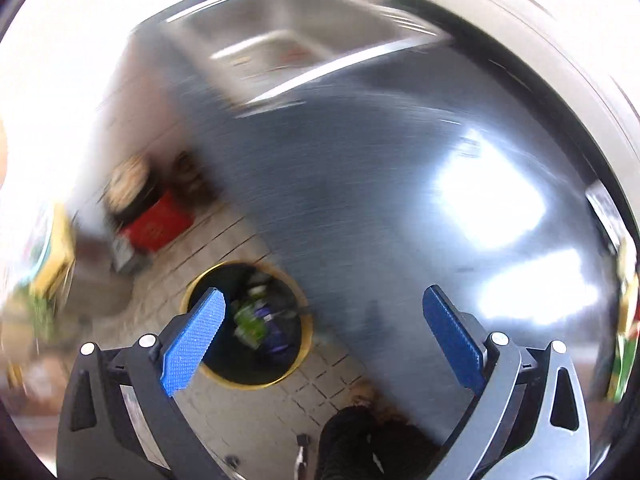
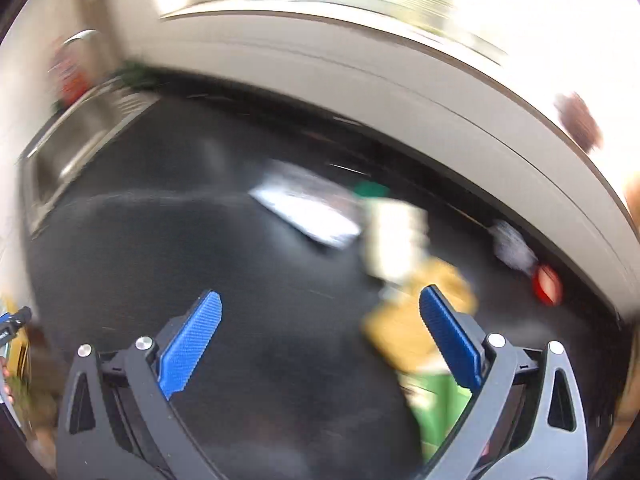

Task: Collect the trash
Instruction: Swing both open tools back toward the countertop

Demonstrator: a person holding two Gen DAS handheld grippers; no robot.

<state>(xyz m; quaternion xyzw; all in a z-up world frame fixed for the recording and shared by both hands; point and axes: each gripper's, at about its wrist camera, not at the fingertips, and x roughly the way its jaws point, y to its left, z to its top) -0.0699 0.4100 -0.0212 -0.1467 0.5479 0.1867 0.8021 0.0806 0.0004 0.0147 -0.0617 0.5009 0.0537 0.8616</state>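
Observation:
Both views are blurred by motion. My left gripper (image 1: 324, 304) is open and empty, held above the edge of the dark counter (image 1: 360, 184). Below it on the floor stands a round bin (image 1: 298, 356) with a yellow rim, holding green and purple wrappers (image 1: 256, 320). My right gripper (image 2: 320, 308) is open and empty over the dark counter (image 2: 200, 240). Near its right finger lie a yellow packet (image 2: 404, 332), a green packet (image 2: 432, 408) and a white item (image 2: 394, 236). A white crumpled piece (image 2: 510, 246) and a red item (image 2: 546, 284) lie by the wall.
A steel sink (image 1: 296, 40) is set in the counter at the far end; it also shows in the right wrist view (image 2: 76, 136). A red box (image 1: 158, 222) and a round container (image 1: 130, 184) stand on the tiled floor. A shiny flat item (image 2: 304, 212) lies mid-counter.

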